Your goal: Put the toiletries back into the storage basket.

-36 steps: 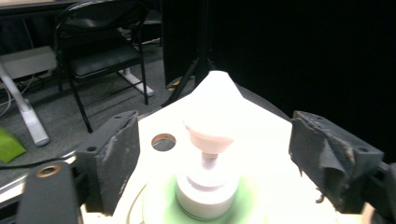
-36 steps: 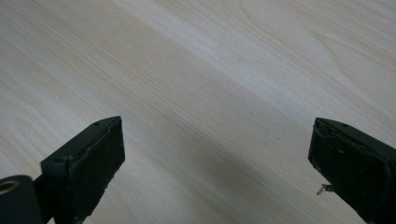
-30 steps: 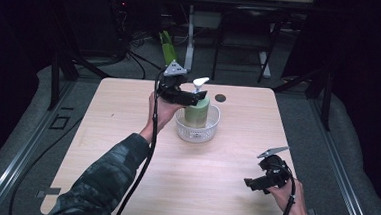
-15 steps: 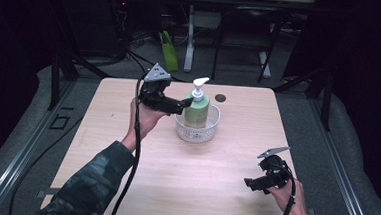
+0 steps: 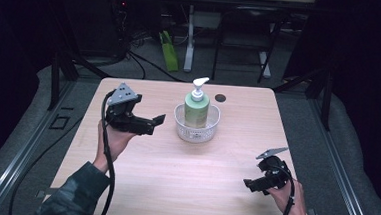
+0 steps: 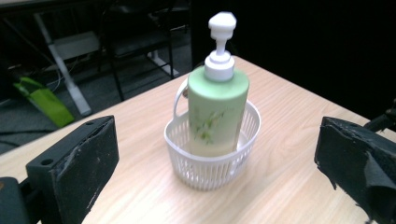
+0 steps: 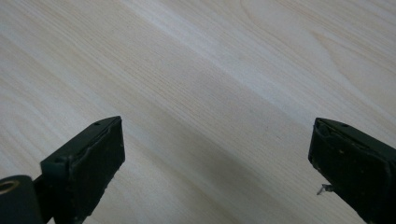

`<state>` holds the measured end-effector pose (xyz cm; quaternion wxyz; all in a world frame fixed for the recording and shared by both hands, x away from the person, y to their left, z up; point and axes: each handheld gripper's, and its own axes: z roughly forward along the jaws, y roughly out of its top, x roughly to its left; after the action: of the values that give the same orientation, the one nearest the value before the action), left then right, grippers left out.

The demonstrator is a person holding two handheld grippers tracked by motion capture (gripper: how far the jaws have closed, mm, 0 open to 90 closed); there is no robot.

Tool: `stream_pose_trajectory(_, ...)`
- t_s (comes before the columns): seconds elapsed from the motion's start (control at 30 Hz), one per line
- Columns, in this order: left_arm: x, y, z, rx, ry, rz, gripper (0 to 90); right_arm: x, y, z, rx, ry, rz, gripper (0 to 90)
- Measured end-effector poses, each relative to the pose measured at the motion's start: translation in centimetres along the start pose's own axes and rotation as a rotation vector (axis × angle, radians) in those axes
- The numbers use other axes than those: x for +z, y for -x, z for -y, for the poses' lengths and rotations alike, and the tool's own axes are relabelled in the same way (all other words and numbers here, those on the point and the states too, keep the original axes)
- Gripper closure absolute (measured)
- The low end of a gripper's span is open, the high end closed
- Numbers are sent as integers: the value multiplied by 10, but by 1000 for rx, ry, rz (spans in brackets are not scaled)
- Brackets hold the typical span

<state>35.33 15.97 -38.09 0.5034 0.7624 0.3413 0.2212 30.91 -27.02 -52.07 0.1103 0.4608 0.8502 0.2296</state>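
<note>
Where the bench [image 5: 173, 186] nears the person, right tool [image 5: 254, 184] at 5 o'clock, jaws spread, empty. Left tool [image 5: 152, 124] at 9 o'clock, spread, empty. Centre-far: green pump bottle [image 5: 197, 109] upright inside white basket [image 5: 196, 133].

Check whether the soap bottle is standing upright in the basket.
Upright: the green pump bottle stands inside the white basket, pump head on top, with neither gripper touching it.

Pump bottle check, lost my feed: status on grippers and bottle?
Left gripper open, off bottle. Right gripper open above bare table. Pump bottle upright in white basket. Nothing between.
</note>
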Motion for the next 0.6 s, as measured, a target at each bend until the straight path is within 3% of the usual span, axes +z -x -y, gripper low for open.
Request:
stream_pose_trajectory(0.4,-39,-1,52,-59,-41,-56,0,-1,-2,0,-4,3,8,32)
stream_pose_trajectory(0.5,-44,0,64,-76,-43,-47,0,-1,-1,0,-4,7,11,31)
stream_pose_trajectory(0.6,-48,1,79,-89,-78,-35,0,-1,-1,0,-6,3,11,31)
